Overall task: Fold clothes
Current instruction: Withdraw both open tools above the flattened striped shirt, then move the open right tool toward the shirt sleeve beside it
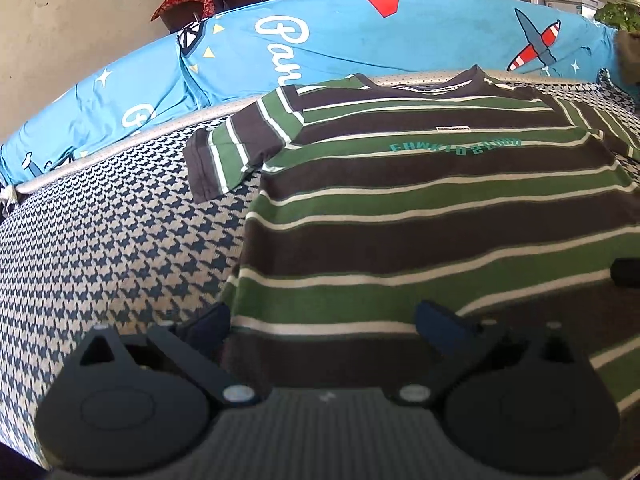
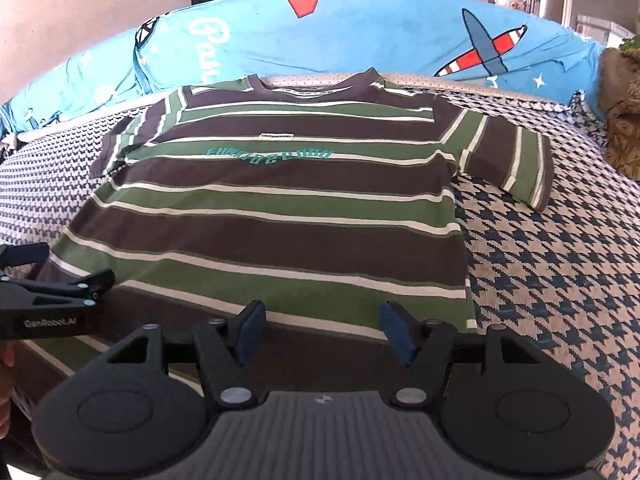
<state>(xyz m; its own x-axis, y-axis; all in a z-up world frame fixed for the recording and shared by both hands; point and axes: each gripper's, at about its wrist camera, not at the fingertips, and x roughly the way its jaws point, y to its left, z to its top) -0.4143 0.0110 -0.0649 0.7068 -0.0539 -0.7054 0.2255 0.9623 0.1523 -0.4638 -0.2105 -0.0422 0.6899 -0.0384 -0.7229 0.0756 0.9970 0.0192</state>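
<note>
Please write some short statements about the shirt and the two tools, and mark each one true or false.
1. The striped T-shirt lies spread flat on the houndstooth cover. True.
2. The shirt is already folded in half. False: both sleeves lie spread out.
3. The right tool is open above the hem. True.
4. The left tool is clamped shut on a sleeve. False: it is open near the hem.
5. The blue bedding covers the shirt. False: it lies behind the collar.

Houndstooth cover lies open beside shirt; pillow apparently blocks beyond

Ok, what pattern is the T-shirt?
Wide green and dark brown stripes split by thin white lines; the T-shirt shows best in the right wrist view.
</note>
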